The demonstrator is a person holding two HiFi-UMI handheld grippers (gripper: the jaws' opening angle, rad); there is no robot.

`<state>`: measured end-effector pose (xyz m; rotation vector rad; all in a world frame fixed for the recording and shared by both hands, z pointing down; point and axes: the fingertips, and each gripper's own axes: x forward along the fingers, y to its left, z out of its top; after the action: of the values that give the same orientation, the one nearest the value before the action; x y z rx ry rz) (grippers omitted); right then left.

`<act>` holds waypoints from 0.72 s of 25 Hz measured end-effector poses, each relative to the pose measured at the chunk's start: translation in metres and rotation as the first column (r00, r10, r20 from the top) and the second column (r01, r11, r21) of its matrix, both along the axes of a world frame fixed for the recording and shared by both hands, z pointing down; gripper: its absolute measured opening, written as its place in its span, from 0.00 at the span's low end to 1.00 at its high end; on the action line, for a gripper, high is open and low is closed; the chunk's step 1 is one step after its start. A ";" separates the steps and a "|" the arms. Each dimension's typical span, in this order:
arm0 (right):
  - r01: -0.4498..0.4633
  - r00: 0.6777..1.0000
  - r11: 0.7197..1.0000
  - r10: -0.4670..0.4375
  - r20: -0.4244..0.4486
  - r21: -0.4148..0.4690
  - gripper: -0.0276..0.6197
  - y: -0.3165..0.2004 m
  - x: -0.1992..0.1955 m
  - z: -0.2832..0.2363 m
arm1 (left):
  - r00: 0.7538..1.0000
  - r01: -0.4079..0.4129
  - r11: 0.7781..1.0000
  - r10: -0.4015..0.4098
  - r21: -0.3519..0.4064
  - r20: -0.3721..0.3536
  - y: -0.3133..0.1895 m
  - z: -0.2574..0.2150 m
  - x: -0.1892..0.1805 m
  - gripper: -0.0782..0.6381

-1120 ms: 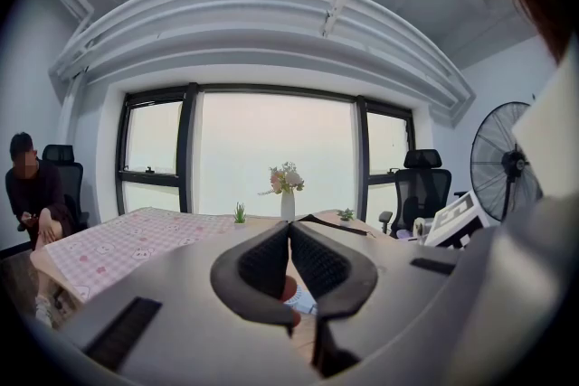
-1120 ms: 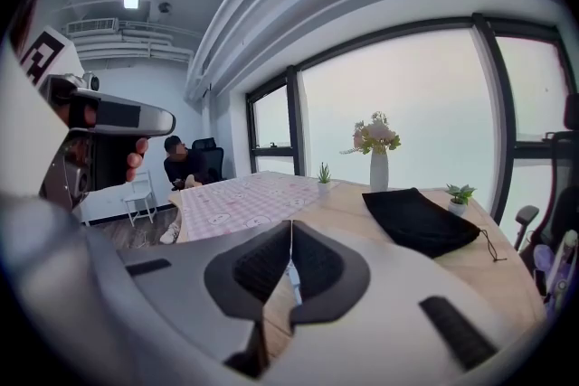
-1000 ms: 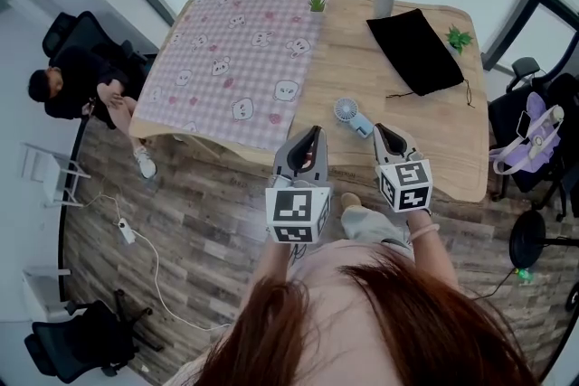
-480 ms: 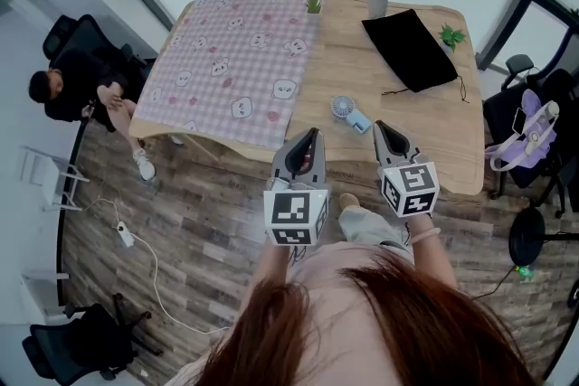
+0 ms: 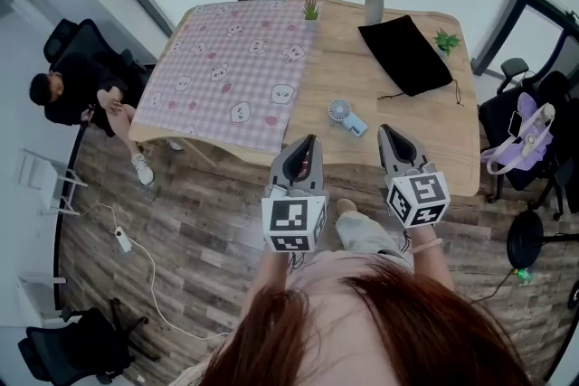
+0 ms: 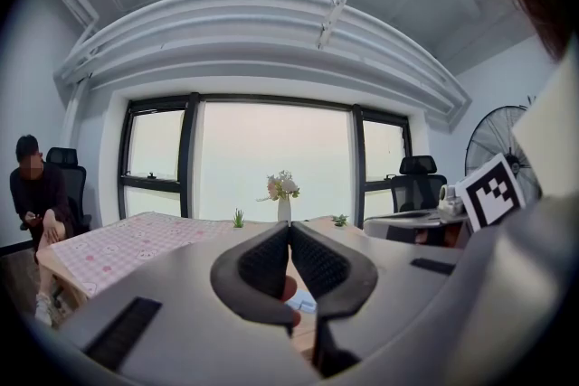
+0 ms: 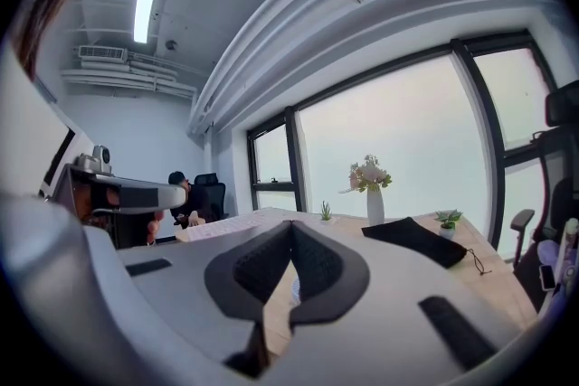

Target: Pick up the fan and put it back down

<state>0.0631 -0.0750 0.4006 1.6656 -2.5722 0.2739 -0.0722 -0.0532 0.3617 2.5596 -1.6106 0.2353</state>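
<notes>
Where uncovered, wooden table (image 5: pixel 348 59) (windows (image 6: pixel 271 149) beyond)

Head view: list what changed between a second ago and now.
The right gripper has lifted toward the camera, its marker cube showing larger; its jaws stay shut and empty. Nothing was taken hold of or let go. The left gripper stays about where it was, shut, and the fan still lies on the table, untouched.
</notes>
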 end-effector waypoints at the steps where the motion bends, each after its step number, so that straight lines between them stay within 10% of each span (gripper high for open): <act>1: -0.002 1.000 1.000 0.002 0.004 0.004 0.04 0.002 0.002 -0.003 | 1.000 0.002 1.000 -0.002 0.000 0.000 0.001 0.000 0.000 0.13; 18: 0.007 1.000 0.999 -0.006 -0.024 0.037 0.04 0.027 0.007 -0.020 | 1.000 0.001 1.000 -0.001 0.028 -0.004 0.019 -0.012 0.004 0.13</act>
<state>0.0700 -0.0478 0.3807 1.6619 -2.5804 0.2065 -0.0682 -0.0342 0.3500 2.5781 -1.6251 0.2089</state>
